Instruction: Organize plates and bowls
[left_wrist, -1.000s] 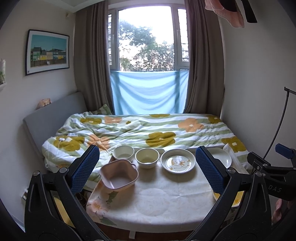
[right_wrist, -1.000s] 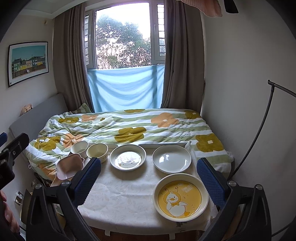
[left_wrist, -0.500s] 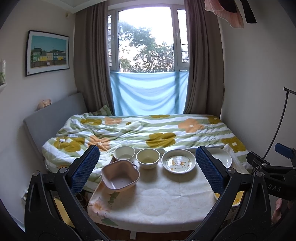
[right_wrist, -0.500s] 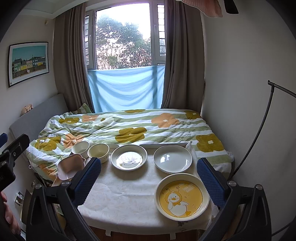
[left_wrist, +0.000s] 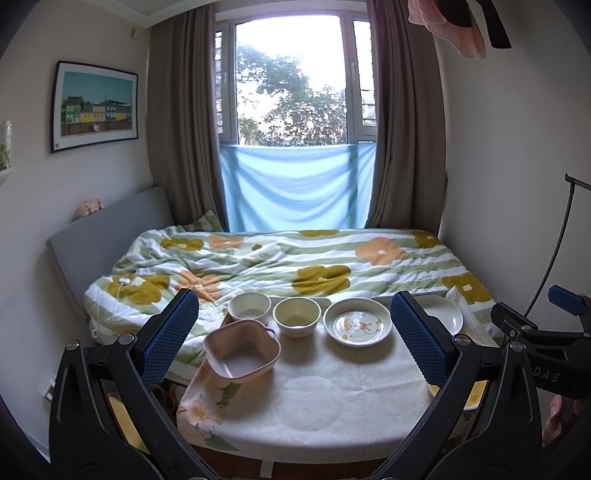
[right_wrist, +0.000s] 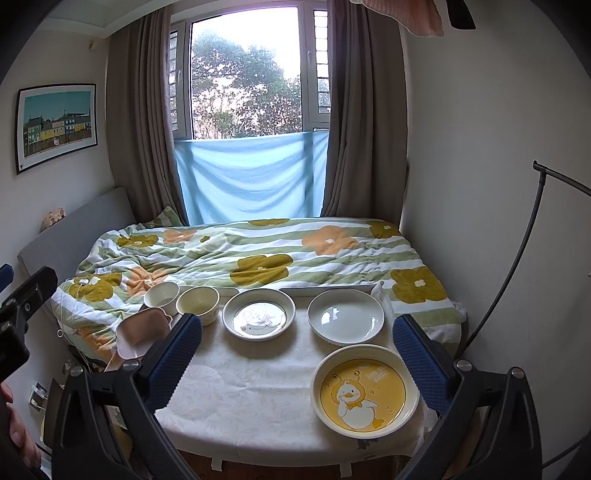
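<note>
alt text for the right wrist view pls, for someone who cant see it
The open right gripper hovers empty over a small cloth-covered table at the foot of a bed. Nearest sits a yellow duck plate, with a plain white plate and a cartoon-print dish behind. At far left are two cream bowls and a pink handled bowl.

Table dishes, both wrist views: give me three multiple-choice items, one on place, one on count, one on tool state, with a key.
1. Where is the yellow duck plate?
A. near right corner of the table
B. on the bed
C. stacked in a bowl

2. How many dishes are on the table?
A. three
B. six
C. nine

3. The right tool is:
A. shut on a plate
B. open, holding nothing
C. shut on a bowl

Key: 1 A, it sits nearest the right tool. 2 B, the pink dish, two round bowls and three plates. 3 B, pads wide apart above the cloth.
</note>
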